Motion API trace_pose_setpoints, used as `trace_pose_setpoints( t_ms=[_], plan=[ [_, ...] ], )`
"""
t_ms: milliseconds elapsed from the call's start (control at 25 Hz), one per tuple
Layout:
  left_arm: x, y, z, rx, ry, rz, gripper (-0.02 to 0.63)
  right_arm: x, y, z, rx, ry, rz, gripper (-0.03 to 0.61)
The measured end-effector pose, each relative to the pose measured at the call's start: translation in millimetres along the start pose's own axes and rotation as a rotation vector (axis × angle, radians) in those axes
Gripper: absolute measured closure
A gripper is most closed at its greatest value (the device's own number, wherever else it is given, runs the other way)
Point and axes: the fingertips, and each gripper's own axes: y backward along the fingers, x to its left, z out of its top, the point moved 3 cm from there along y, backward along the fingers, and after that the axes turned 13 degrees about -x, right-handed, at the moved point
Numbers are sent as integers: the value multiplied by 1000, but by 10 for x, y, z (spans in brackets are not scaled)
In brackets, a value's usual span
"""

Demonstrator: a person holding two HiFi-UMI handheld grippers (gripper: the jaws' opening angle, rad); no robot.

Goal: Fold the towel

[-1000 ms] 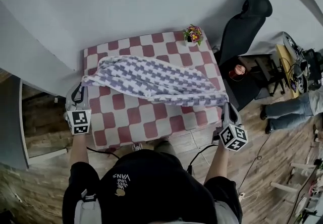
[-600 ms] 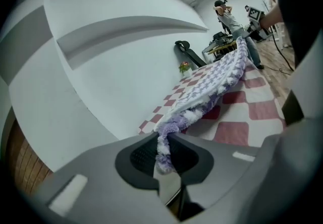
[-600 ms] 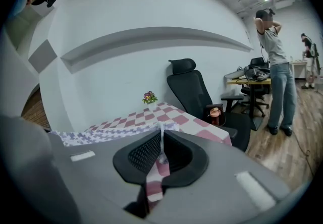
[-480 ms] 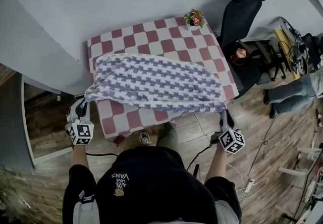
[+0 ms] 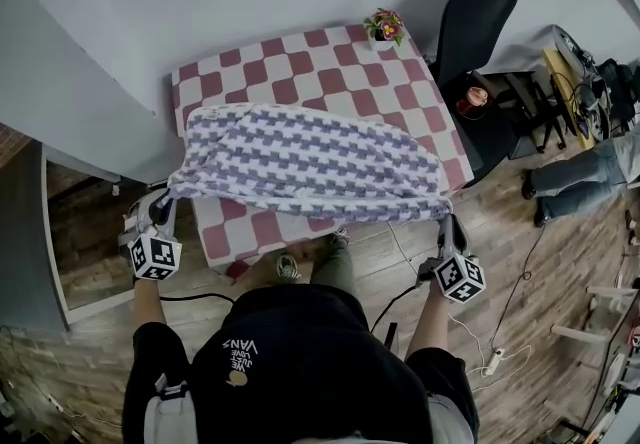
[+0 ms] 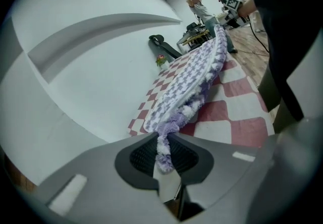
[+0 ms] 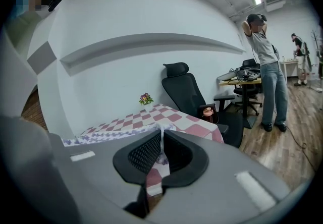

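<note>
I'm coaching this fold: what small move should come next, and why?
Probably raise both corners and carry them toward the far edge: the left gripper and right gripper each pinch a near corner of the towel, which lies spread on the checkered table.

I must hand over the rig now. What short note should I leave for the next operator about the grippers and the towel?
Left gripper: shut on the near left corner of the towel.
Right gripper: shut on the near right corner.
Towel: spread over the checkered table, with its near edge held taut just off the table's front.
Done: both near corners gripped.
Left: make the fold; I see none yet.
</note>
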Motion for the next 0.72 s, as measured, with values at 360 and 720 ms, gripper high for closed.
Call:
trace_pose_setpoints(
  t_ms=[360, 720],
  plan=[
    [345, -456, 323, 19, -129, -99, 571, -80, -664, 293, -14, 37, 9, 553],
    [785, -1447, 386, 91, -14, 24, 571, -189, -1546, 225, 38, 38, 0, 554]
  ],
)
